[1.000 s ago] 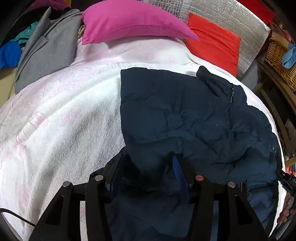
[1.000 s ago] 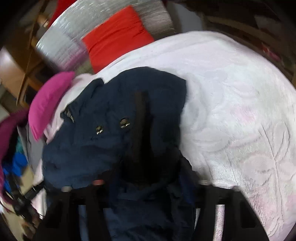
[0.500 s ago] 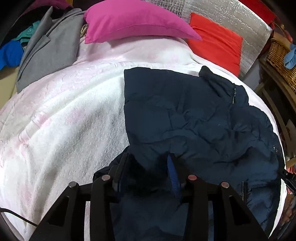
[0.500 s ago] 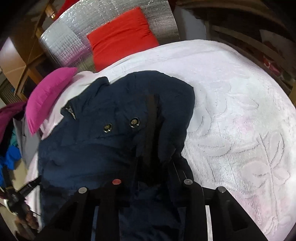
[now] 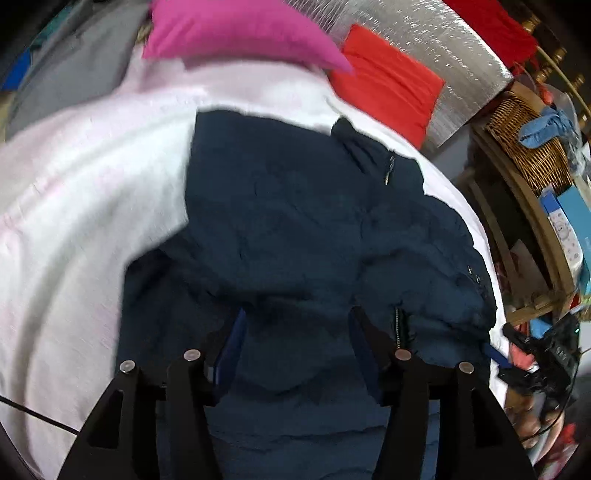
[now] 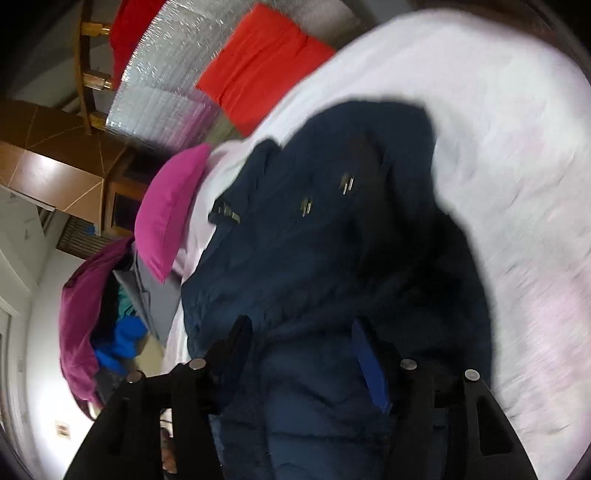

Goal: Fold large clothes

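A large navy padded jacket (image 5: 295,221) lies crumpled on the white bed cover (image 5: 74,221). It also shows in the right wrist view (image 6: 314,240), with two metal snaps on its front. My left gripper (image 5: 295,321) is open, its blue-padded fingers wide apart over the jacket's near part. My right gripper (image 6: 299,328) is open too, its fingers spread over the jacket's near edge. Both views are blurred by motion.
A pink pillow (image 5: 236,33) and a red pillow (image 5: 388,85) lie at the head of the bed against a silver foil panel (image 5: 443,37). A grey garment (image 5: 66,74) lies far left. A wicker basket (image 5: 528,144) on wooden shelves stands to the right.
Both grippers have opened wide, letting go of the jacket folds they held. Both cameras have moved and tilted, and the jacket's near part lies bunched between the fingers.
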The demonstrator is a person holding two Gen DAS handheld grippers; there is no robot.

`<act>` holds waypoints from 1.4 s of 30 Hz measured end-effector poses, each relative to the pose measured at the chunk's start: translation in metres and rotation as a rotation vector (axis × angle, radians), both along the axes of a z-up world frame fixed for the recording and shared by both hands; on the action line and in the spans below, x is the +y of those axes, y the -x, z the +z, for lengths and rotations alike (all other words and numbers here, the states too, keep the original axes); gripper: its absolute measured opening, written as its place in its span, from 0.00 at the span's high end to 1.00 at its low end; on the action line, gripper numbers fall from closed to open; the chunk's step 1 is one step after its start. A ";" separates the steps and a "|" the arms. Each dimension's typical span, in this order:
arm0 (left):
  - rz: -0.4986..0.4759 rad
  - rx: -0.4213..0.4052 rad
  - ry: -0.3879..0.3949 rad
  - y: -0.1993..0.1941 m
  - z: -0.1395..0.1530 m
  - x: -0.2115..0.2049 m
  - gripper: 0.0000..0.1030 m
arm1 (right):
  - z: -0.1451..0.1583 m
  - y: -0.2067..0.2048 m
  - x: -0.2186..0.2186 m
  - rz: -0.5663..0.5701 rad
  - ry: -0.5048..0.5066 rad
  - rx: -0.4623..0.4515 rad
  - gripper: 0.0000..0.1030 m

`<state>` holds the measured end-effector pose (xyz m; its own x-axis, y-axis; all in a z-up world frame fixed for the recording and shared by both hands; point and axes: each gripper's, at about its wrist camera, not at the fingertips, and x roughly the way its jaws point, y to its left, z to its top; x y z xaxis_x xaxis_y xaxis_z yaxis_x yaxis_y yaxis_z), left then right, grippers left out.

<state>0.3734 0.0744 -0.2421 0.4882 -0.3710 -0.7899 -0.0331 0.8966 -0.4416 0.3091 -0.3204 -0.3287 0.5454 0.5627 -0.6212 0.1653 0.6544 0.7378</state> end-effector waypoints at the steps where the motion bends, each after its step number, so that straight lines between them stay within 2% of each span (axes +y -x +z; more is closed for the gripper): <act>1: 0.010 0.008 0.011 -0.001 -0.003 0.000 0.38 | -0.007 -0.003 0.007 0.003 -0.012 0.018 0.42; 6: 0.125 0.024 0.101 -0.018 -0.015 0.014 0.33 | -0.030 -0.016 0.015 -0.066 -0.094 0.045 0.41; 8: 0.169 0.042 0.140 -0.026 -0.022 0.021 0.32 | -0.036 -0.023 0.014 -0.112 -0.089 0.048 0.40; 12: 0.232 0.050 0.242 -0.031 -0.033 0.036 0.34 | -0.043 -0.030 0.012 -0.178 -0.154 0.026 0.39; 13: 0.243 0.042 0.253 -0.031 -0.032 0.038 0.38 | -0.044 -0.033 0.013 -0.183 -0.155 0.019 0.40; 14: 0.252 0.027 0.258 -0.031 -0.030 0.040 0.45 | -0.042 -0.035 0.015 -0.185 -0.142 0.010 0.46; 15: 0.257 0.009 0.250 -0.032 -0.026 0.042 0.61 | -0.040 -0.036 0.018 -0.182 -0.110 0.001 0.62; 16: 0.261 -0.003 0.239 -0.031 -0.023 0.043 0.67 | -0.038 -0.038 0.019 -0.176 -0.081 -0.007 0.66; 18: 0.268 -0.023 0.252 -0.030 -0.020 0.046 0.74 | -0.029 -0.039 0.025 -0.171 -0.036 -0.044 0.72; 20: 0.266 -0.046 0.254 -0.028 -0.016 0.046 0.76 | -0.015 -0.037 0.028 -0.166 0.008 -0.102 0.74; 23: 0.258 -0.069 0.210 -0.026 -0.009 0.045 0.76 | -0.002 -0.037 0.033 -0.150 0.058 -0.161 0.74; 27: 0.223 0.046 0.111 -0.032 -0.028 0.037 0.74 | -0.026 -0.042 0.032 -0.115 0.094 -0.010 0.74; 29: 0.222 0.054 0.118 -0.030 -0.029 0.039 0.73 | -0.028 -0.043 0.030 -0.109 0.067 0.006 0.72; 33: 0.246 0.028 0.116 -0.024 -0.017 0.047 0.53 | -0.016 -0.037 0.026 -0.106 0.031 0.001 0.68; 35: 0.267 0.016 0.098 -0.021 -0.015 0.050 0.53 | -0.017 -0.036 0.023 -0.111 0.019 0.017 0.68; 37: 0.264 0.002 0.058 -0.018 -0.012 0.049 0.53 | -0.021 -0.034 0.015 -0.118 0.002 0.044 0.60; 39: 0.256 -0.025 -0.010 -0.014 -0.008 0.044 0.53 | -0.023 -0.032 0.008 -0.142 -0.008 0.072 0.44; 42: 0.233 -0.078 -0.149 -0.017 -0.002 0.029 0.52 | -0.026 -0.028 0.002 -0.195 -0.014 0.079 0.43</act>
